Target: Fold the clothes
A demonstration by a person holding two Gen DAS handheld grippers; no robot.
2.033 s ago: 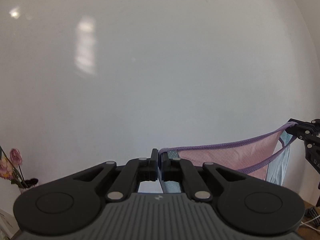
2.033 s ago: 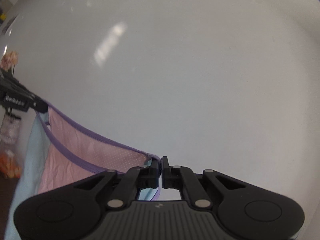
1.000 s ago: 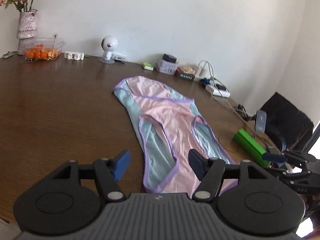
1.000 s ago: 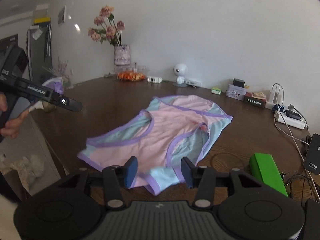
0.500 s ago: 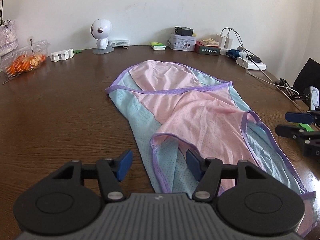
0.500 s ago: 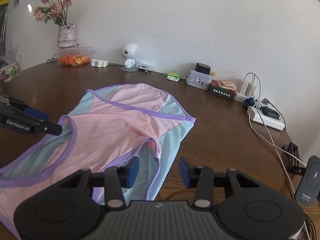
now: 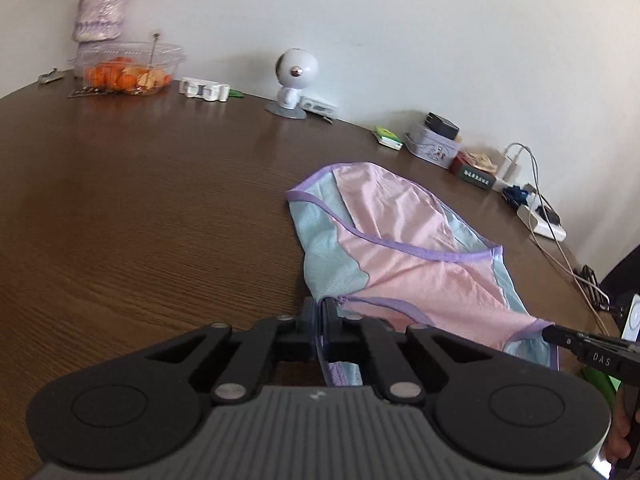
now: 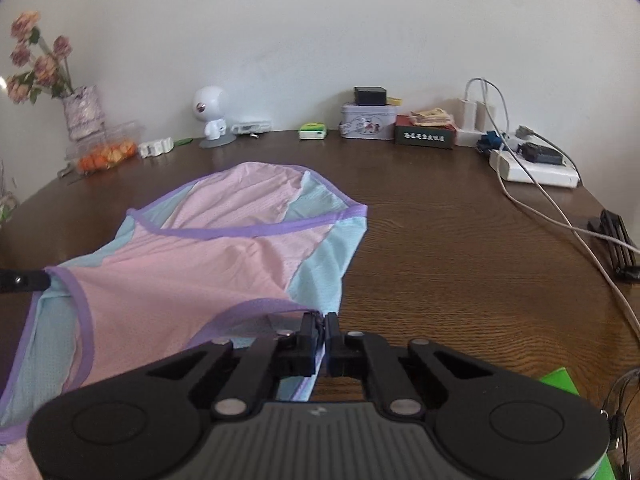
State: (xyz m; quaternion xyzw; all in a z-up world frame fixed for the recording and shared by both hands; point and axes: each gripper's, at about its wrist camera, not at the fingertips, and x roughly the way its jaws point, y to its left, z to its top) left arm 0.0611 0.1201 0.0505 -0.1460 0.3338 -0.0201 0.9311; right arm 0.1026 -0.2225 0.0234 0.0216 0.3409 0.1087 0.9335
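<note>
Left wrist view shows your left gripper (image 7: 320, 312) pinched tight on the near purple edge of the garment (image 7: 404, 252). The cloth lies flat on the table (image 7: 140, 200), a bit to the right of the middle, with its far end pointing at the wall. It looks thin, soft and very light, so it should bend and slide easily on the smooth wood. Right wrist view shows your right gripper (image 8: 323, 330) also clamped on the purple trim at the near right corner. That trim is thicker, so it is the best place to hold. I think you should lift both corners together and gently, or the floppy middle may bunch up.
</note>
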